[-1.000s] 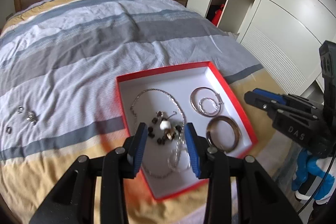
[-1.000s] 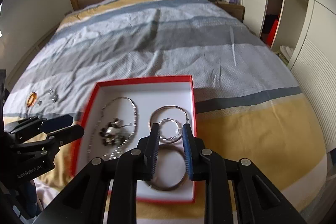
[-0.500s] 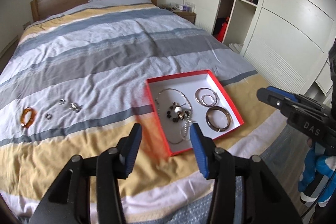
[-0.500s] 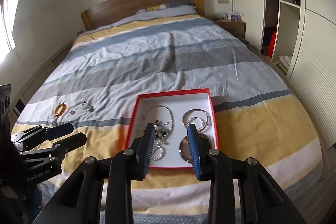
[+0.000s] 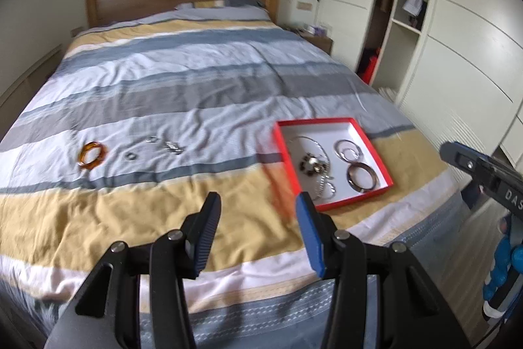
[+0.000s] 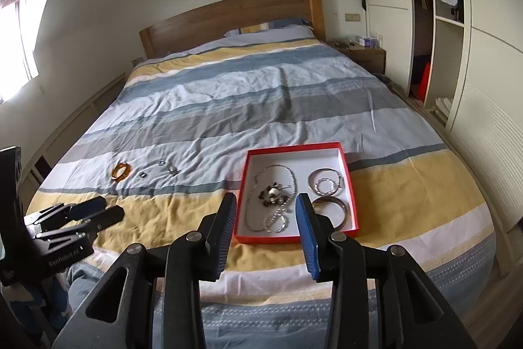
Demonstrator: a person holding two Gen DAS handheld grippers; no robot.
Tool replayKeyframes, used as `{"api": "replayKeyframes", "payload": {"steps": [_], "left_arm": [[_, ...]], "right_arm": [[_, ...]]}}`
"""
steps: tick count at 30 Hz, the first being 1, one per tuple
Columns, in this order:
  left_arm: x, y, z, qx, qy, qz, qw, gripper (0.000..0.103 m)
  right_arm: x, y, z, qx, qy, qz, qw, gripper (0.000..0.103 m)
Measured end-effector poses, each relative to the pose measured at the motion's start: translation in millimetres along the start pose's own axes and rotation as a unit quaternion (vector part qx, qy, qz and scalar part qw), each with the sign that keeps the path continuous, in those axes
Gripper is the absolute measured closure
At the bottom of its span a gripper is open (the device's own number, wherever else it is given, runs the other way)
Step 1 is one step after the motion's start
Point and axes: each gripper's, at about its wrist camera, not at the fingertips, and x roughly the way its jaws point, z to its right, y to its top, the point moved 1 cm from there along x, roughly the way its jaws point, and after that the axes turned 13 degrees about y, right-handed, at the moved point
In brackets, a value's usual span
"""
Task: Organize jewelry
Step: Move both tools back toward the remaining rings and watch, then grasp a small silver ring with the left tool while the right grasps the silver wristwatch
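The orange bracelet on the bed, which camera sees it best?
The left wrist view: the orange bracelet lies there larger, its ring shape and hole clear on the bedspread. In the right wrist view it is smaller and farther off, seen more edge-on.

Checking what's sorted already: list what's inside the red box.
Inside the red box: a silver chain necklace, a dark beaded piece, two nested silver hoops and a dark bangle. The right tongs cover its near edge.

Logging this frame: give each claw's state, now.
Left claw: open, holding nothing.
Right claw: open, holding nothing.
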Motion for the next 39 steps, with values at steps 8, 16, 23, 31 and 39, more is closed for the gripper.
{"api": "replayKeyframes", "payload": {"steps": [8,16,23,31,39], "left_arm": [[-27,-22,-55,-0.040,0.030,0.009,0.9987,0.057],[-52,-44,-113,-0.076,0.070,0.022,0.9944,0.057],[-60,-66,-165,-0.116,0.096,0.014,0.9884,0.057],[-60,-79,-203,-0.150,0.110,0.006,0.9825,0.057],[-27,-73,-207,-0.148,0.086,-0.003,0.9852,0.057]], "right_arm": [[-22,-6,-39,-0.022,0.009,0.010,1.000,0.063],[-34,-4,-69,-0.043,0.021,0.021,0.999,0.062],[-36,-1,-94,-0.057,0.039,0.028,0.997,0.060],[-30,6,-108,-0.067,0.054,0.032,0.996,0.056],[17,9,-105,-0.063,0.063,0.003,0.996,0.055]]}}
